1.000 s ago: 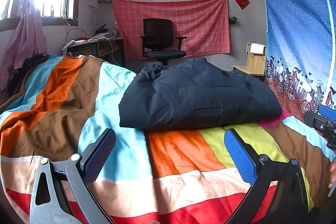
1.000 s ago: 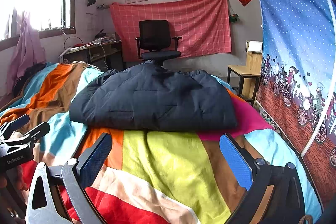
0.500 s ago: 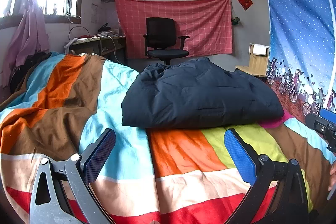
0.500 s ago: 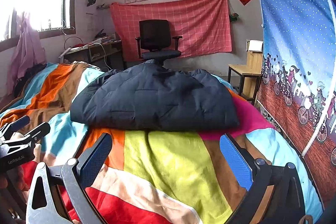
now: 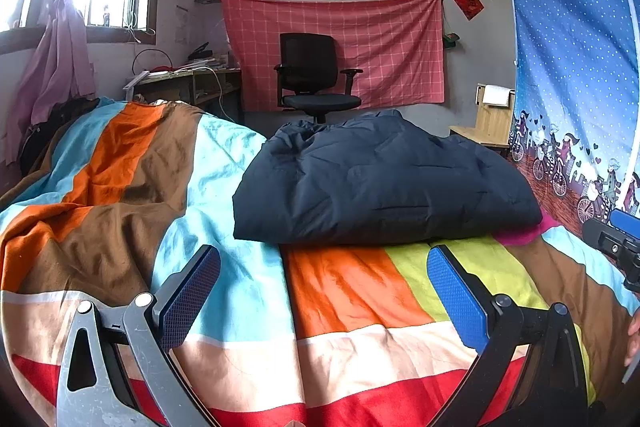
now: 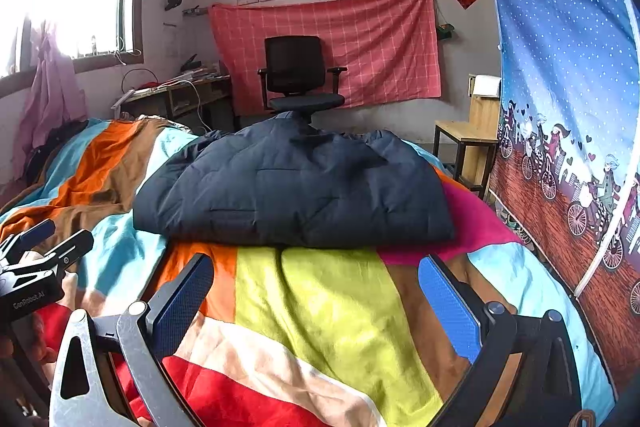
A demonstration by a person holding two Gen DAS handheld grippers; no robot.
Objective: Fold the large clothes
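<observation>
A dark navy padded jacket (image 5: 380, 183) lies folded into a thick bundle on the striped bedspread (image 5: 340, 291), in the middle of both views (image 6: 296, 195). My left gripper (image 5: 320, 291) is open above the bedspread, short of the jacket's near edge, with nothing between its blue pads. My right gripper (image 6: 316, 295) is open too, hovering over the yellow stripe (image 6: 328, 307) in front of the jacket. Each gripper shows at the edge of the other's view: the right one (image 5: 616, 247) at the far right, the left one (image 6: 36, 267) at the far left.
A black office chair (image 5: 316, 79) stands past the bed before a red checked cloth (image 5: 340, 47). A desk (image 5: 188, 83) is at the back left under the window. A wooden stool (image 6: 468, 143) and a blue curtain (image 6: 560, 87) are on the right.
Both grippers stay open and nearly still; the left view has shifted very slightly. The jacket has not moved.
</observation>
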